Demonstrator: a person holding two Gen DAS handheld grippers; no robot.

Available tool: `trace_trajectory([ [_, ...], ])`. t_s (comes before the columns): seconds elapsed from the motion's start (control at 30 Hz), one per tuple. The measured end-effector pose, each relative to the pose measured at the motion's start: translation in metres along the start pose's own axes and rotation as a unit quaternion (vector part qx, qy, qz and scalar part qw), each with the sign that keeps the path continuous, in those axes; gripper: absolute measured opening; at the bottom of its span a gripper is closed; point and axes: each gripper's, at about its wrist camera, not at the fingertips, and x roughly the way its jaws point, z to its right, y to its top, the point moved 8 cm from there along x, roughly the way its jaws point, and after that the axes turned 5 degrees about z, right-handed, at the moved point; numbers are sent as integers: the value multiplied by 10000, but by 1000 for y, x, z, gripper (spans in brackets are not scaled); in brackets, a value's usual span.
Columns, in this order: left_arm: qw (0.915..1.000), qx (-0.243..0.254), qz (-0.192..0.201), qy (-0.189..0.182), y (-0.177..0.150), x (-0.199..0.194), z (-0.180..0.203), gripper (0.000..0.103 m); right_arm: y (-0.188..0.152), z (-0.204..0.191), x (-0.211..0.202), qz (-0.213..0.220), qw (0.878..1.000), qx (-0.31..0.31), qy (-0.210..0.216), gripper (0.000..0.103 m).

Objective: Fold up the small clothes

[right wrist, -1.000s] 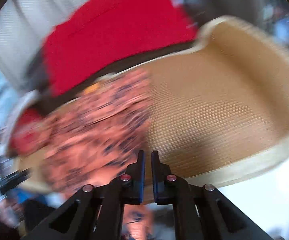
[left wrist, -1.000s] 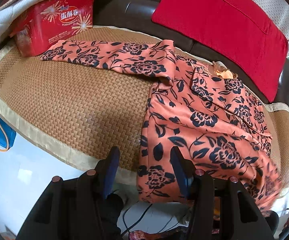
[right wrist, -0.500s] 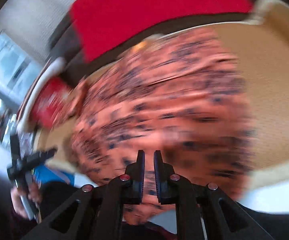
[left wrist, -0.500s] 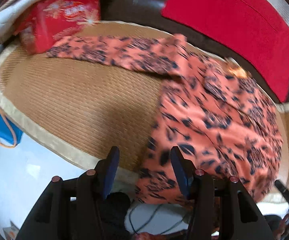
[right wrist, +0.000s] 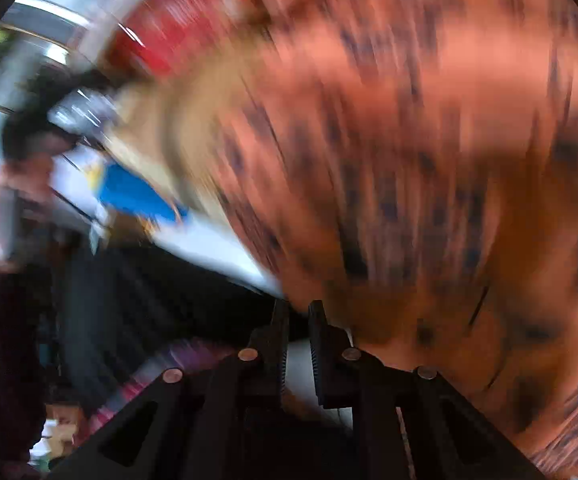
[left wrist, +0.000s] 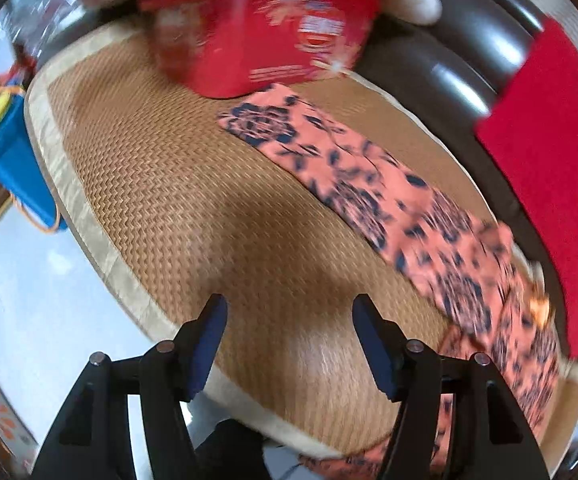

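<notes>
The left claw point(left wrist: 289, 320) hangs spread wide with nothing between its fingers, over bare woven mat point(left wrist: 161, 184). The orange floral garment point(left wrist: 389, 208) lies ahead and to its right, one long strip reaching toward the red tin point(left wrist: 265, 36). The right claw point(right wrist: 297, 316) is nearly pressed together; the garment fills its blurred view, and whether it pinches cloth I cannot tell.

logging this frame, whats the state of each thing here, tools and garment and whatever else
left tool: open, empty, over the woven mat
right tool: nearly shut, narrow gap; view too blurred to tell if it grips cloth
floral garment: unfolded, sleeve stretched across the mat
red tin: closed, at the sleeve's end
red cushion: leaning on the sofa back
</notes>
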Motion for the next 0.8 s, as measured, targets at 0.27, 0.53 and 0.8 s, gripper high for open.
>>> trace_trajectory([
  [0.27, 9976, -599, -355, -27, 46, 70, -11, 66, 93, 25, -99, 2889, 9572, 155, 10, 103],
  [0.53, 9959, -868, 60, -242, 95, 102, 1, 66, 113, 70, -107, 3170, 9438, 930, 63, 103],
  [0.8, 9973, -511, 323, -414, 117, 122, 22, 9, 139, 91, -159, 3602, 9287, 728, -501, 89],
])
